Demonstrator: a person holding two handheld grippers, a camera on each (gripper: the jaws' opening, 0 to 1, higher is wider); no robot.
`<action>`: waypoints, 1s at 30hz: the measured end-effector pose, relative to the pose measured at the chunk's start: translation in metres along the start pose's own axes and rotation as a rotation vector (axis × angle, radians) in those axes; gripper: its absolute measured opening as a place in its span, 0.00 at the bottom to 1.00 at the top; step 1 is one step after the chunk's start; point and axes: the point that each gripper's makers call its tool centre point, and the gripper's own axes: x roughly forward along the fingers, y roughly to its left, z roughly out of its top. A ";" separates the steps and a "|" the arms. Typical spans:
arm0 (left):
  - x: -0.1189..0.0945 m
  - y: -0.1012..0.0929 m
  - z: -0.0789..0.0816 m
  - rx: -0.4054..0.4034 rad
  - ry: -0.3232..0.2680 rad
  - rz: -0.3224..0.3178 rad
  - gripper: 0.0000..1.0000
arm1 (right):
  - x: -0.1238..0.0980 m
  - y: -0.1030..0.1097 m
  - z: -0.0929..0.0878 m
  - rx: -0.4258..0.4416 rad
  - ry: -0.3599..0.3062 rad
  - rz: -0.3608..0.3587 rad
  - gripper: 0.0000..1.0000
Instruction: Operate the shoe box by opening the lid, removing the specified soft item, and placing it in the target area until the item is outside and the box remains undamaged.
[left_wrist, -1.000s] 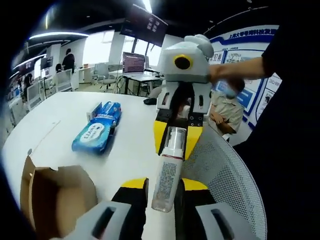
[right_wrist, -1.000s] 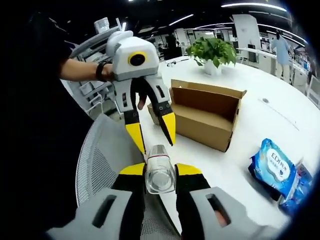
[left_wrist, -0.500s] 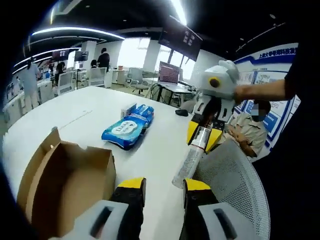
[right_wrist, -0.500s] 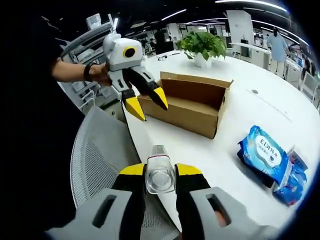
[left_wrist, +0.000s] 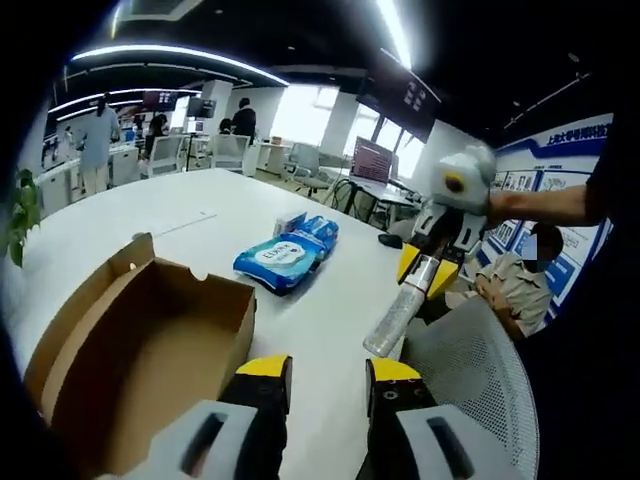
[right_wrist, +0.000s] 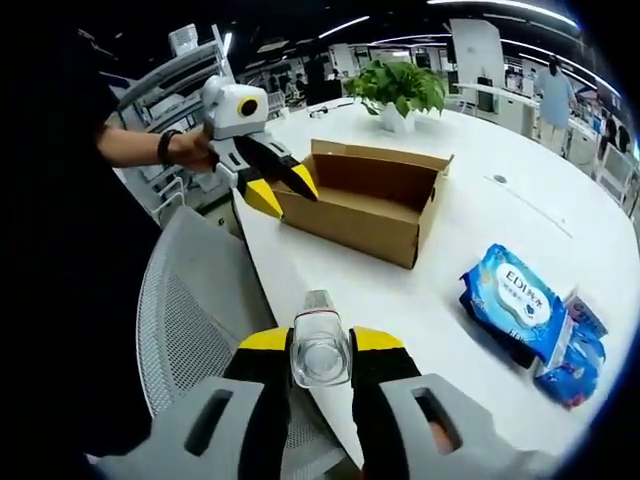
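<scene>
An open brown cardboard shoe box (left_wrist: 150, 330) (right_wrist: 365, 205) rests on the white round table (left_wrist: 320, 310) (right_wrist: 480, 210), its inside looking bare. My left gripper (left_wrist: 328, 375) (right_wrist: 283, 186) is open with nothing between its fingers, and hangs by the box's end nearest the table edge. My right gripper (right_wrist: 320, 342) (left_wrist: 426, 272) is shut on a clear plastic spray bottle (right_wrist: 320, 350) (left_wrist: 394, 322), held over the table edge and apart from the left gripper. A blue soft wipes pack (left_wrist: 284, 263) (right_wrist: 515, 300) lies on the table past the box.
A second blue pack (left_wrist: 322, 229) (right_wrist: 575, 362) lies against the first. A white mesh chair back (left_wrist: 470, 390) (right_wrist: 185, 320) stands at the table edge below both grippers. A potted plant (right_wrist: 400, 90) is on the far side. A person (left_wrist: 520, 285) sits beyond the chair.
My left gripper has drawn back from the bottle and moved over to the box end. The right gripper keeps hold of the bottle, roughly in place.
</scene>
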 end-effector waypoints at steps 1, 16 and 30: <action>0.000 0.000 0.000 -0.004 -0.002 0.003 0.29 | -0.001 -0.001 0.000 -0.003 0.002 0.000 0.19; -0.013 0.004 -0.011 -0.086 -0.030 0.081 0.29 | -0.023 -0.068 0.024 -0.130 0.086 -0.039 0.19; -0.052 0.025 -0.023 -0.171 -0.080 0.250 0.31 | -0.046 -0.155 0.070 -0.272 0.178 -0.093 0.19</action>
